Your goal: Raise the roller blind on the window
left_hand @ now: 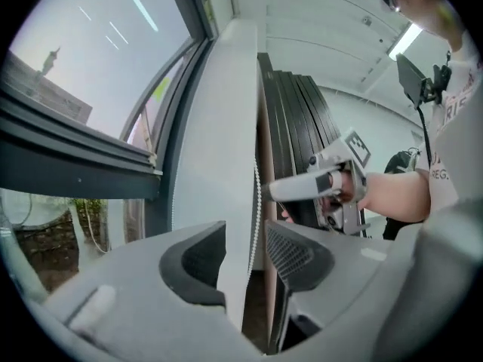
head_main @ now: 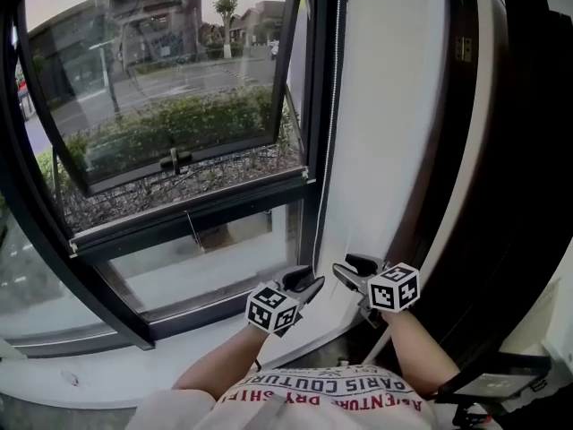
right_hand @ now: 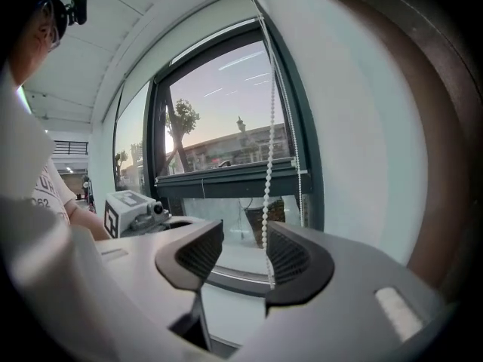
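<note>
- Left gripper and right gripper are held spread — the bead chain hangs unpinched between each one's jaws.
- Light, limp, slippery handling is expected; a firm pinch toward 12 o'clock is advised.

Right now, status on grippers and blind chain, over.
Left gripper open, right gripper open. Bead chain runs between both sets of jaws, unpinched. Window pane uncovered; no obstruction seen.

The left gripper and right gripper are grey, with black ridged pads and white cubes with black squares. The shirt is white with red letters
</note>
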### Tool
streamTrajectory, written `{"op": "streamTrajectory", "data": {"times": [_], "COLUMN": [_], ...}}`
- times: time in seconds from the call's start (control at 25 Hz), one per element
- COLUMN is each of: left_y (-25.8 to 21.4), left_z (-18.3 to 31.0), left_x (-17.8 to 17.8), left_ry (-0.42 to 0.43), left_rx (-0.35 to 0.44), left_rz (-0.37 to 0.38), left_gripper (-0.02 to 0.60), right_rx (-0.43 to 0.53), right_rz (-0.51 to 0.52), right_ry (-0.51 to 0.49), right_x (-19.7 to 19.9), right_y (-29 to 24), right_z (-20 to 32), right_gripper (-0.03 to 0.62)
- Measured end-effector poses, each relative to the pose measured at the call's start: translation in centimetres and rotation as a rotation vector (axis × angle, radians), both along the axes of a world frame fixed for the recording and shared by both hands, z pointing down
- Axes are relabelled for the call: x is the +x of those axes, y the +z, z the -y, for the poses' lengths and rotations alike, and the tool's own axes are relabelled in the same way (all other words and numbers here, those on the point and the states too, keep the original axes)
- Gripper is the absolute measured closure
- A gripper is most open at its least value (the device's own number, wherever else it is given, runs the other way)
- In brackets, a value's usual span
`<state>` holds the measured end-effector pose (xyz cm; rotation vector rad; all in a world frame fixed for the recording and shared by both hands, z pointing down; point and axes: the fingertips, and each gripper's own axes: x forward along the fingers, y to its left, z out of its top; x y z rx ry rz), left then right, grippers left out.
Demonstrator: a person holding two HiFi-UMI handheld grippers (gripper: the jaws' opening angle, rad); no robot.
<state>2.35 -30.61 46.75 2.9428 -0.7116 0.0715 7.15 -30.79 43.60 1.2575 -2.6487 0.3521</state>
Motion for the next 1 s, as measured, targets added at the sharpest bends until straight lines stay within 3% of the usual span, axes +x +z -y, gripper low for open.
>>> {"op": "streamTrajectory", "data": {"times": [0.32, 0.36, 0.44, 0.56, 0.8, 1.0], "left_y": [-4.0, -4.3, -4.7, -5.1, -5.8, -5.6], "left_z": [-5.5, -6.6, -9.0, -13.5, -25.1, -35.6], "left_x": [-2.8, -2.8, -2.6, -1.4, 0.9, 0.9], "left_ry": [0.041, 0.053, 0.058, 0.102, 0.200, 0.224], "left_rx": [-0.050, -0.058, -0.077, -0.118, -0.154, -0.143], "left_rz": [-0.088, -0.099, -0.113, -0.129, -0.122, -0.084], "left_gripper": [0.423, 0.438, 0.577, 0.580, 0.580, 0.580], "right_rx": [-0.051, -0.047, -0.022, -0.030, -0.065, -0.075], "right_rz": [-0.002, 0.014, 0.064, 0.112, 0.208, 0.202], "right_ry": [-0.001, -0.007, -0.030, -0.085, -0.134, -0.144], "right_x": [-0.6, -0.7, -1.0, -1.4, -1.7, -1.9], "right_y": [2.0, 2.0, 1.6, 1.5, 0.9, 1.7], "right_z": [-5.8, -7.0, -9.9, -14.9, -26.1, -36.1], "right_gripper": [0.404, 0.407, 0.452, 0.594, 0.594, 0.594]}}
